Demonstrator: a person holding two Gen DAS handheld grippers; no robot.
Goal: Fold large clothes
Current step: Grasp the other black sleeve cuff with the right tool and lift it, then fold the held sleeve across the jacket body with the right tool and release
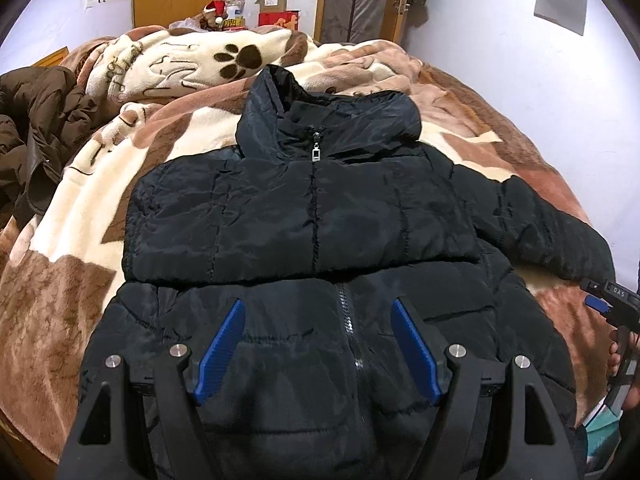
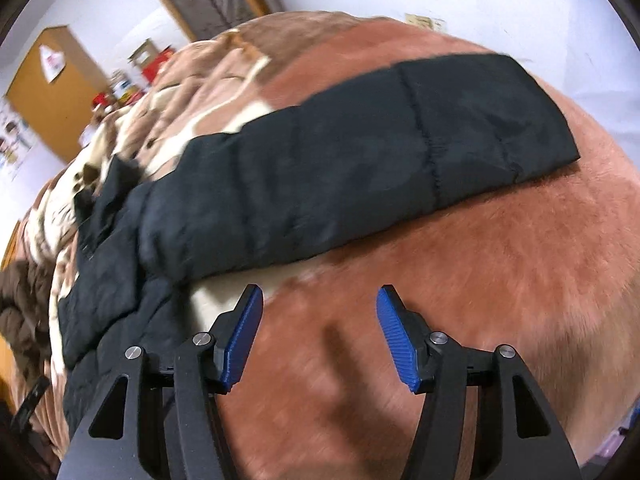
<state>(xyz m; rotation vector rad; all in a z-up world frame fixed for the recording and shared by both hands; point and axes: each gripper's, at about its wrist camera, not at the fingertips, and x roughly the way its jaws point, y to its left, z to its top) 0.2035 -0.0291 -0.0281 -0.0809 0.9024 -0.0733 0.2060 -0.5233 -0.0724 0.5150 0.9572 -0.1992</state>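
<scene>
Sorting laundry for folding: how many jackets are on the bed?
2. The black puffer jacket lies spread flat mid-bed; a brown jacket is heaped at the left edge. More could hide beyond view.

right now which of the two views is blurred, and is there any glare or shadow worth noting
Left wrist view: sharp, with soft sheen on the black jacket and fisheye bending at the edges. Right wrist view: motion-smeared, most at the far clutter and the blanket; the jacket sleeve is softened; a dark shadow falls on the blanket between the right gripper fingers.
</scene>
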